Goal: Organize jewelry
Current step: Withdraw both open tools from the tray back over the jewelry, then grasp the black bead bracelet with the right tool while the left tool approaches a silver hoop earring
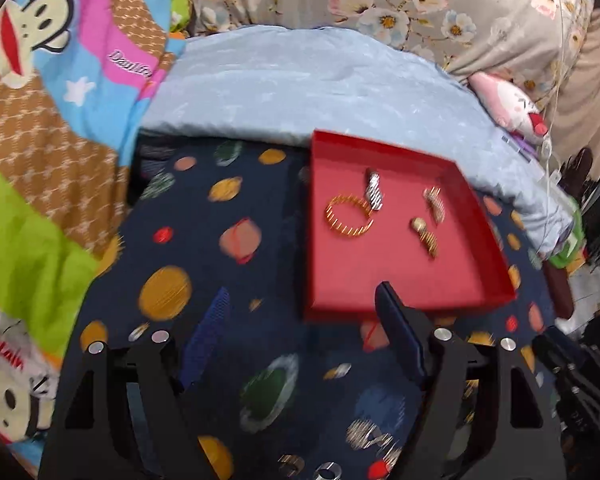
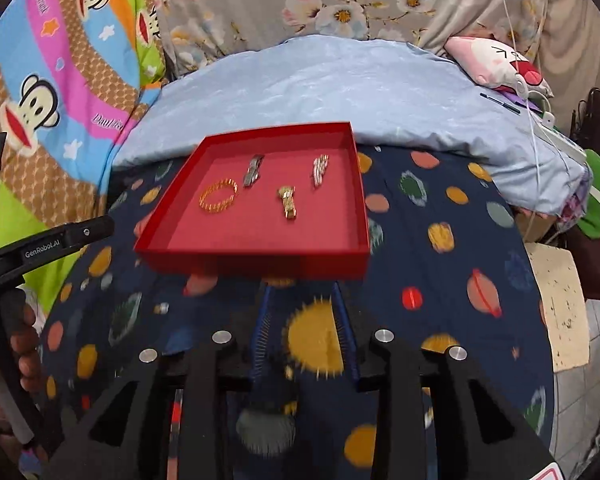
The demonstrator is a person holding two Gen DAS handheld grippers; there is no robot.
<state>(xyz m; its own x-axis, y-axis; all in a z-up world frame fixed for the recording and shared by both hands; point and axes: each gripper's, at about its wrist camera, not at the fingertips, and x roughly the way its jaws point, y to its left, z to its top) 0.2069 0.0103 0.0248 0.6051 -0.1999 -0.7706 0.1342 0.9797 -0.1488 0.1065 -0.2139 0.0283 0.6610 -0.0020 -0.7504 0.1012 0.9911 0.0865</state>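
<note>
Now, lying under everything: dark planet-print cloth [image 2: 440,280], pale blue quilt [image 2: 320,80] bunching behind. Sitting on cloth, red tray [image 2: 260,258] [image 1: 400,292], carrying gold bangle [image 2: 218,195] [image 1: 350,216], silver clip [image 2: 253,169], gold clasp piece [image 2: 288,200], striped clip [image 2: 320,169], all lying apart. Hovering near tray's front edge: left gripper [image 1: 296,328], fingers spreading wide, holding nothing; right gripper [image 2: 304,312], gaping partly, gripping nothing.

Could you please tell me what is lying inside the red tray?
The red tray holds a gold bracelet, a silver piece, a gold piece and a gold-and-silver piece. Blur hides their details; nothing covers them.
</note>
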